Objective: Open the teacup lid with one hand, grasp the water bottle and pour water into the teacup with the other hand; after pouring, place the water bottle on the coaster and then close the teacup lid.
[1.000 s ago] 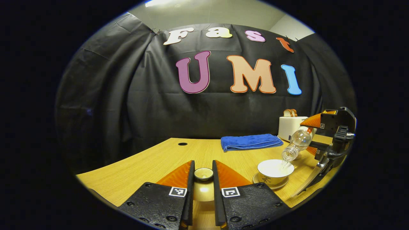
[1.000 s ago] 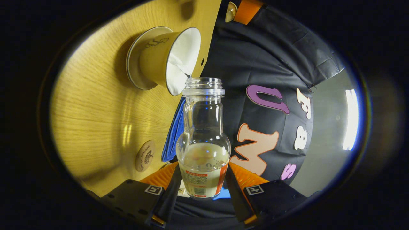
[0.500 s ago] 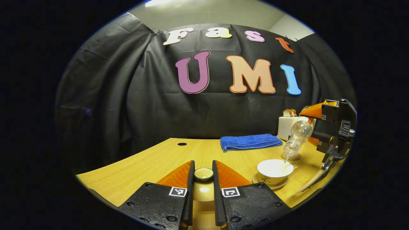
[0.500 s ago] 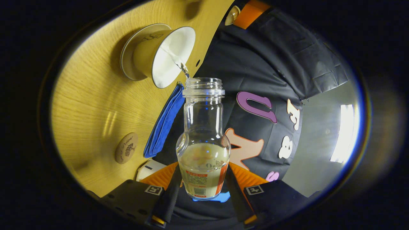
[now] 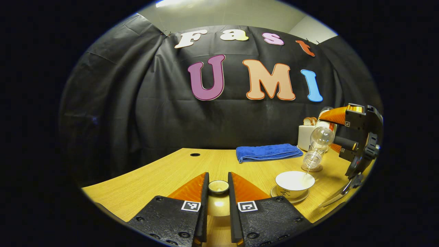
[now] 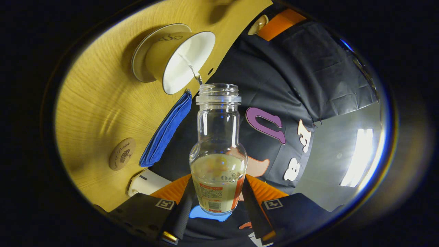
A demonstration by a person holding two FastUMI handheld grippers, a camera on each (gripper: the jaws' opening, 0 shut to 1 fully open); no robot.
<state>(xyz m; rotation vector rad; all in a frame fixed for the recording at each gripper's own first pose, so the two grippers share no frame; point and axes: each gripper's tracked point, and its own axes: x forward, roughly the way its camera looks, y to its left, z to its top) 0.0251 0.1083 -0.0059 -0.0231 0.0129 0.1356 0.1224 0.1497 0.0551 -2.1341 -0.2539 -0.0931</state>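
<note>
In the left gripper view the bottle (image 5: pixel 317 148) is seen tipped steeply, its long axis running from the base at about 1 o'clock down to the open mouth at about 7 o'clock, the mouth held just above the far rim of the teacup (image 5: pixel 294 183). A thin thread of water is seen falling from the mouth into the cup. Compared with a second ago, the bottle has been raised and brought nearer to upright, its mouth now higher above the cup, and the stream has thinned.

The cup is stood open on its saucer (image 5: pixel 289 198) on the table (image 5: pixel 144 185), at 3 o'clock from the lid (image 5: pixel 218 187). The coaster (image 5: pixel 312 168) is seen just behind the cup, under the bottle's mouth, with the towel (image 5: pixel 267 152) at its 10 o'clock and a toaster (image 5: pixel 306 136) beyond.

In the right gripper view the bottle (image 6: pixel 218 147) is seen along its length, mouth pointing to 12 o'clock, liquid gathered near the base. The right gripper (image 6: pixel 216 202) is rolled far over, so the table is seen at 9 to 11 o'clock; its jaws are clamped on the bottle's lower body. The left gripper (image 5: pixel 218 193) is held level and low over the table, unchanged, its jaws closed on the lid's knob.
</note>
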